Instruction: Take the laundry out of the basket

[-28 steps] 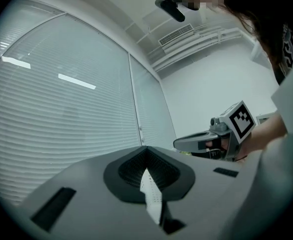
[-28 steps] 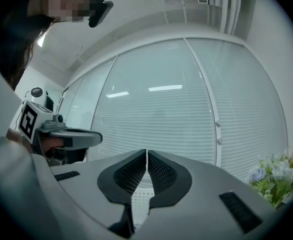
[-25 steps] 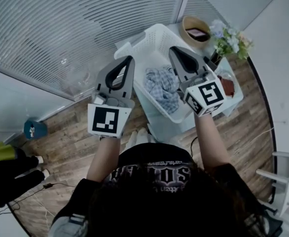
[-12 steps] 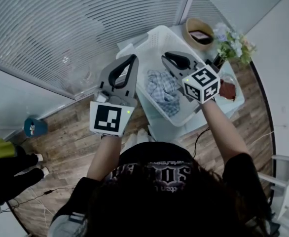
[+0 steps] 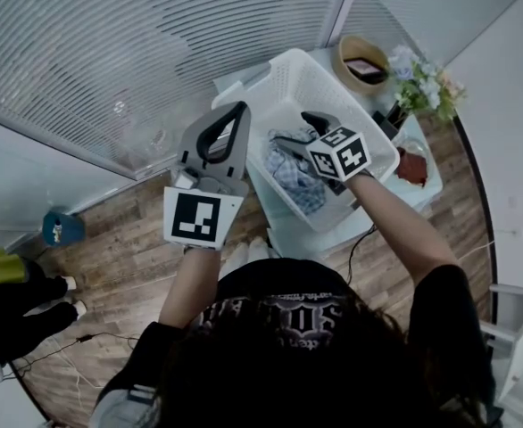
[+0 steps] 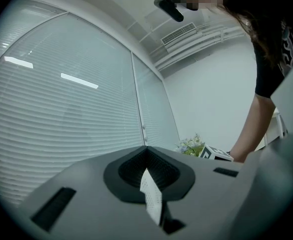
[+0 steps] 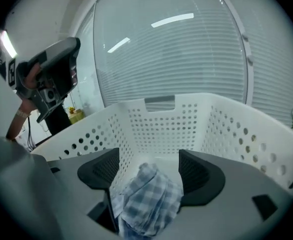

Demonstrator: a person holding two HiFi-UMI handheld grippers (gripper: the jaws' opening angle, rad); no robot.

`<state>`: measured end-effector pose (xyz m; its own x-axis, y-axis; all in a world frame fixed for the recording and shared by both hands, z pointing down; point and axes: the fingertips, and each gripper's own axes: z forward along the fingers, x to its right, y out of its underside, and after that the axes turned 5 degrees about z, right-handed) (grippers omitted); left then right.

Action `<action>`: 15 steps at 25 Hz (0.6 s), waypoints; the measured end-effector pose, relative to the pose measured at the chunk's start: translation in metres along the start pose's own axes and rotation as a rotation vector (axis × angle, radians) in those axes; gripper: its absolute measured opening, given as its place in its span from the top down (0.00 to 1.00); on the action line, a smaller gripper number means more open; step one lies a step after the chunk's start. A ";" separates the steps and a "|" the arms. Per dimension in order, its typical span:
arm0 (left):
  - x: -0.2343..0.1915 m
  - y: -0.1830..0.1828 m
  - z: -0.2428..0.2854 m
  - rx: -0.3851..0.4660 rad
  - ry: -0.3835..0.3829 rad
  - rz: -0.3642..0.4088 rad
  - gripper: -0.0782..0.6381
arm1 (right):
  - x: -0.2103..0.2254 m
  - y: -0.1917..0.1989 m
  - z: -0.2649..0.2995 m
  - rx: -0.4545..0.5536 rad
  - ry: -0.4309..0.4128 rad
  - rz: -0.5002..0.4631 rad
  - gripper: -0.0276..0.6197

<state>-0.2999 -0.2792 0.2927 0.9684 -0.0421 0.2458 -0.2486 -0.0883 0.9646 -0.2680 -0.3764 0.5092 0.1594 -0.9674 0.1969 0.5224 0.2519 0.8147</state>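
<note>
Reaching down into the white perforated laundry basket (image 5: 319, 78) at one o'clock in the head view, the right gripper (image 5: 294, 132) holds its jaws released and wide, having just been opening. The blue-and-white checked cloth (image 7: 146, 194) lies bunched between them inside the basket, not pinched. The left gripper (image 5: 237, 111) hangs at eleven o'clock, outside the basket, its jaws clenched together and pointing toward the window blinds (image 5: 154, 43). Flowers (image 5: 418, 74) stand beyond the basket at two o'clock.
</note>
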 end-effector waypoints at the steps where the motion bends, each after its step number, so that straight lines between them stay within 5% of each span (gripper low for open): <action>1: 0.000 0.002 0.000 -0.005 0.000 -0.005 0.89 | -0.002 0.007 0.004 -0.027 -0.028 -0.009 0.39; 7: -0.004 0.002 0.000 0.001 0.004 -0.018 0.89 | -0.015 0.037 0.024 -0.175 -0.127 -0.154 0.34; 15: -0.014 0.003 -0.002 0.001 -0.024 -0.018 0.89 | -0.004 0.078 0.039 -0.341 -0.149 -0.241 0.28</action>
<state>-0.3145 -0.2774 0.2926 0.9720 -0.0641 0.2260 -0.2312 -0.0906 0.9687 -0.2607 -0.3542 0.5934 -0.1106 -0.9866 0.1201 0.7804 -0.0114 0.6252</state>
